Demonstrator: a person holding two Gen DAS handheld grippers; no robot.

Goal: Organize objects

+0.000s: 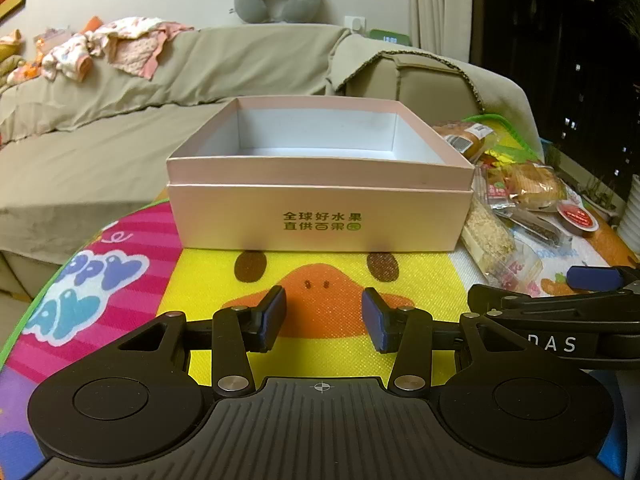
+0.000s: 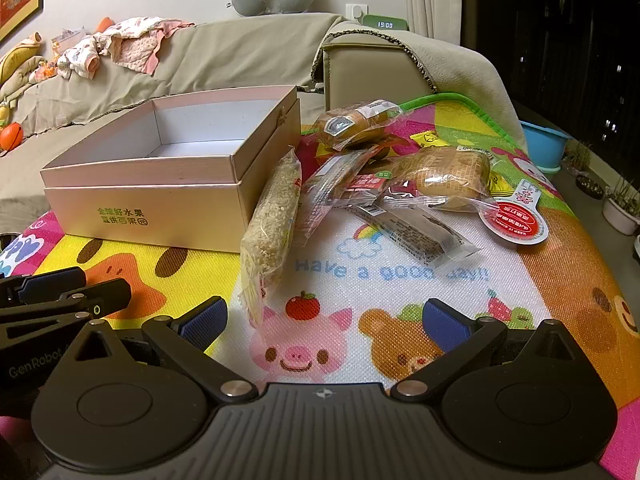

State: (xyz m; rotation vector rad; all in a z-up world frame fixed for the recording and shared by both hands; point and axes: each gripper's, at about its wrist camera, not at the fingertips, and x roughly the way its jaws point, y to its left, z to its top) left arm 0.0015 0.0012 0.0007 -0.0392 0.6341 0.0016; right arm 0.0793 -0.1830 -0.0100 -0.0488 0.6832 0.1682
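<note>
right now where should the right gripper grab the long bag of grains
Grip the bag of grains across its narrow middle, coming from above. It lies flat beside the box, long axis running away from the right gripper, whose open jaws look wider than the bag.

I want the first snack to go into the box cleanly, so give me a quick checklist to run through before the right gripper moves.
1. Pink box open, lid off: ok.
2. Box interior free of items: ok for the part that shows; the near floor is hidden behind the front wall.
3. Right gripper open and holding nothing: ok.
4. Left gripper open and holding nothing, facing the box front: ok.
5. Nearest target, the long grain packet, lies unobstructed ahead of the right gripper, beside the box: ok.
6. Other snacks apart for single picks: not ok; the bread bun and dark bar packet overlap neighbouring wrappers.
</note>
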